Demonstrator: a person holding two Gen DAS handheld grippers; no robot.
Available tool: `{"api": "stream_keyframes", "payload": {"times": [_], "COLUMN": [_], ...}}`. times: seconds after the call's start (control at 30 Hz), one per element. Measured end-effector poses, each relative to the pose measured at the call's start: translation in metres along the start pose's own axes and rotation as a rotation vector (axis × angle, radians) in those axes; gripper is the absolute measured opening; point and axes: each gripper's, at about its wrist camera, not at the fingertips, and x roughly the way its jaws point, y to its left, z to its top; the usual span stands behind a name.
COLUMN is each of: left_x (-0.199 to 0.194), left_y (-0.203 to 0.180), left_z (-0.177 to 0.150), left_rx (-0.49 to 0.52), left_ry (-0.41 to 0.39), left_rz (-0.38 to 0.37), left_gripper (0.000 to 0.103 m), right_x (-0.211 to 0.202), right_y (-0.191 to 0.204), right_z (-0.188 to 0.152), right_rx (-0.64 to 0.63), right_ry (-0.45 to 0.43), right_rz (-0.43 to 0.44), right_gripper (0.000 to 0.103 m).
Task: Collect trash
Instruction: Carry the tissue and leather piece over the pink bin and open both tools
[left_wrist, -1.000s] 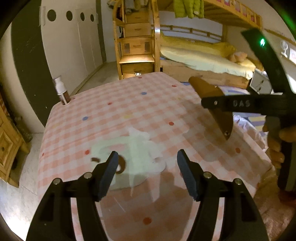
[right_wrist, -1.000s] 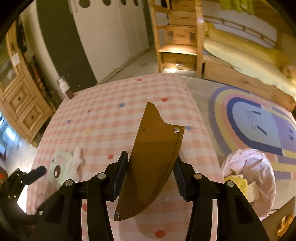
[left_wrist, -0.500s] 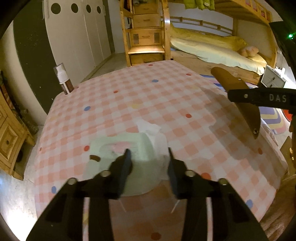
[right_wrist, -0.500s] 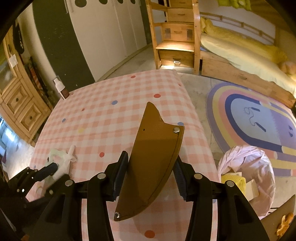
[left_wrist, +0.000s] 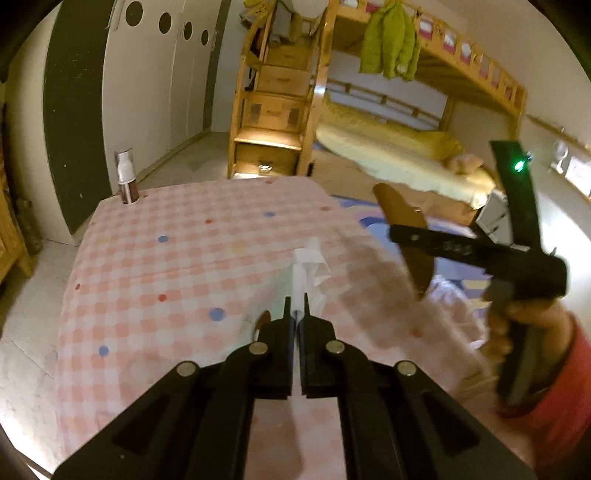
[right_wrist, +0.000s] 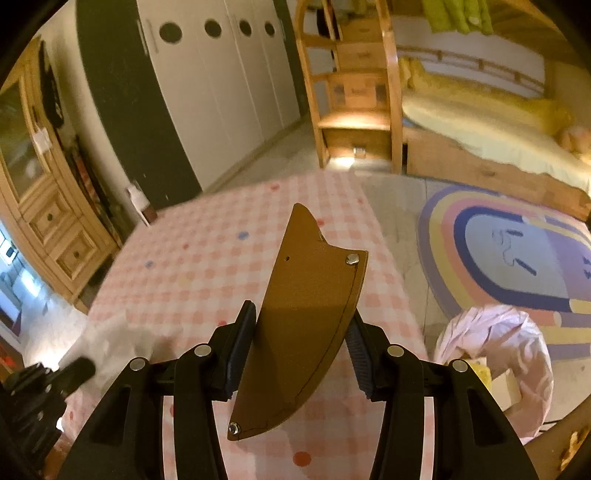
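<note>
My left gripper is shut on a thin white wrapper, which stands up from the fingertips, lifted off the pink checked tablecloth. My right gripper is shut on a brown leather sheath that points away over the table. From the left wrist view, the right gripper with the sheath hovers at the right, held by a hand in a red sleeve. The right wrist view has the left gripper blurred at the lower left, with the pale wrapper.
A small pump bottle stands at the table's far left corner. A pink trash bag with rubbish inside sits on the floor right of the table, by a colourful rug. A wooden bunk bed and cabinets surround the table.
My left gripper closed on the wrapper that lay flat on the cloth and lifted it. The right gripper kept its hold on the sheath and shifted slightly.
</note>
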Motion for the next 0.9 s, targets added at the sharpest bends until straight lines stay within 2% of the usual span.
{"api": "stream_keyframes", "payload": {"times": [0.13, 0.3, 0.47, 0.57, 0.73, 0.9], "left_x": [-0.014, -0.007, 0.017, 0.036, 0.073, 0.106], "left_y": [-0.031, -0.072, -0.112, -0.139, -0.185, -0.221], "left_z": [0.008, 0.017, 0.022, 0.024, 0.030, 0.030], "left_rx": [0.042, 0.104, 0.171, 0.215, 0.297, 0.360], "left_ry": [-0.029, -0.030, -0.004, 0.017, 0.052, 0.084], "left_rz": [-0.021, -0.049, -0.094, -0.143, -0.227, -0.274], "left_gripper": [0.000, 0.000, 0.000, 0.000, 0.000, 0.000], "right_x": [-0.030, -0.063, -0.093, -0.103, -0.106, -0.100], "right_y": [-0.011, -0.034, -0.066, -0.094, -0.139, -0.179], "right_z": [-0.009, -0.020, -0.034, -0.049, -0.071, -0.084], "right_rx": [0.036, 0.081, 0.105, 0.126, 0.201, 0.272], "right_ry": [-0.050, -0.061, -0.063, -0.046, -0.014, 0.006], "right_rz": [0.007, -0.010, -0.078, -0.162, -0.245, -0.292], "right_gripper": [0.049, 0.049, 0.049, 0.049, 0.049, 0.049]}}
